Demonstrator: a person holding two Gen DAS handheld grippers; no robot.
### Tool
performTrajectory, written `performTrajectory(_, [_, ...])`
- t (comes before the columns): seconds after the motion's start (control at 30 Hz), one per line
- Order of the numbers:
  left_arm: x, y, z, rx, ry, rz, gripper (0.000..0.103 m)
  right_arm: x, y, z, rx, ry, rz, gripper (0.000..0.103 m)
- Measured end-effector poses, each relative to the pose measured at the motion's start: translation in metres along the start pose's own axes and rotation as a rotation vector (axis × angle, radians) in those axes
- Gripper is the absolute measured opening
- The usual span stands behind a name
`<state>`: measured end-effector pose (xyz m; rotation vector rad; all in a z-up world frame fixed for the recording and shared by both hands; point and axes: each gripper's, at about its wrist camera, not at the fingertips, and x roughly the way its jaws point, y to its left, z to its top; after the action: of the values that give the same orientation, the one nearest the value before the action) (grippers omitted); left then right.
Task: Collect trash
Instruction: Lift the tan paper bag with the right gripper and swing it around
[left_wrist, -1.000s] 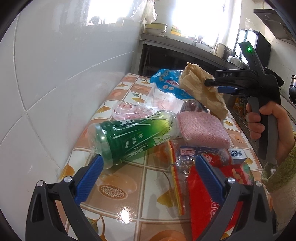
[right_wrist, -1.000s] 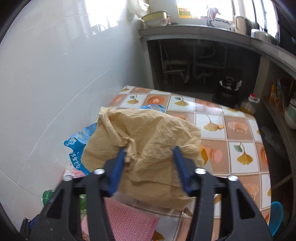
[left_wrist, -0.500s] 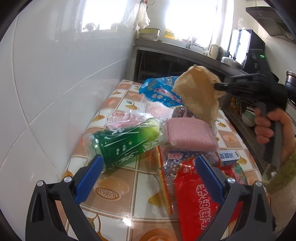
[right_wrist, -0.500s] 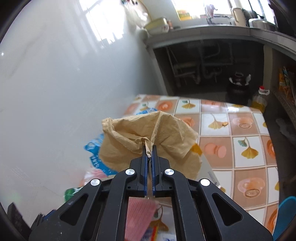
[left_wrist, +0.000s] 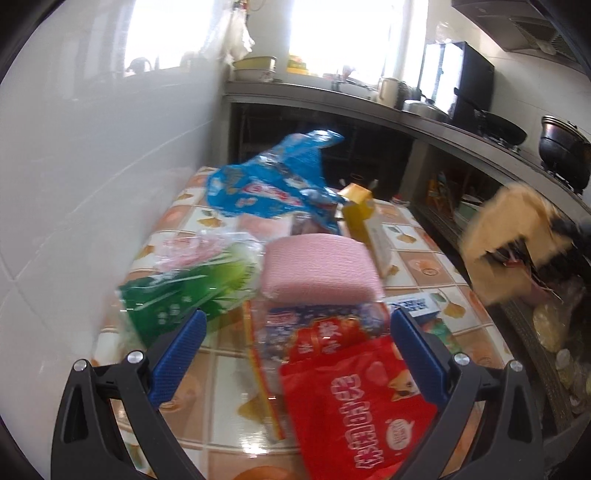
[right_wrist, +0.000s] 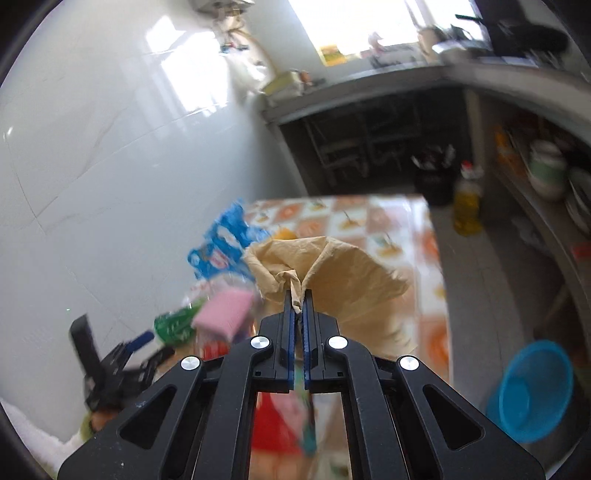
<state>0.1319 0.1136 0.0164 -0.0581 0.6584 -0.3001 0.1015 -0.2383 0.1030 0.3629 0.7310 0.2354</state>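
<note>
Crumpled tan paper (right_wrist: 332, 280) is pinched between the pressed-together fingers of the right gripper (right_wrist: 299, 301) and is held in the air, clear of the patterned worktop (right_wrist: 428, 258). In the left wrist view the same paper (left_wrist: 506, 236) is seen blurred at the right edge, beyond the worktop's side and in front of the dark shelving.

The left gripper (left_wrist: 295, 350) is spread wide with nothing between its blue fingers (left_wrist: 177, 347); it is poised above the near end of the worktop (left_wrist: 225, 406), over a red snack bag (left_wrist: 354, 406). Further trash is left lying on the worktop: a green plastic wrapper (left_wrist: 184, 291) near the white tiled wall (left_wrist: 92, 184), a pink sponge (left_wrist: 317, 269) just beside it, a blue plastic bag (left_wrist: 273, 181) behind these, a yellow carton (left_wrist: 358, 210) next to the blue bag, and a small blue-and-white box (left_wrist: 413, 304) by the right finger.

A blue basin (right_wrist: 532, 391) is seen on the floor to the right of the worktop.
</note>
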Motion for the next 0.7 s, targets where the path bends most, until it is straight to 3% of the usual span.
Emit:
performTrajectory(0.2, [0.0,-0.036,-0.008,0.083,0.021,-0.142,0.097,0.004,-0.024,-0.054,0.062,0.147,-0.026,0.002])
performTrajectory(0.3, [0.003,-0.052,-0.016,0.111,0.064,-0.212,0.097,0.031,-0.035,-0.066,0.1,0.211,-0.014,0.002])
performTrajectory(0.47, [0.003,-0.082,-0.027,0.151,0.091,-0.304,0.096,0.085,-0.051,-0.082,0.089,0.306,-0.078,0.002])
performTrajectory(0.63, [0.014,-0.123,-0.027,0.231,0.096,-0.386,0.075,0.106,-0.069,-0.102,0.093,0.344,-0.089,0.007])
performTrajectory(0.7, [0.026,-0.139,-0.025,0.258,0.12,-0.399,0.058,0.104,-0.077,-0.106,0.126,0.331,-0.041,0.011])
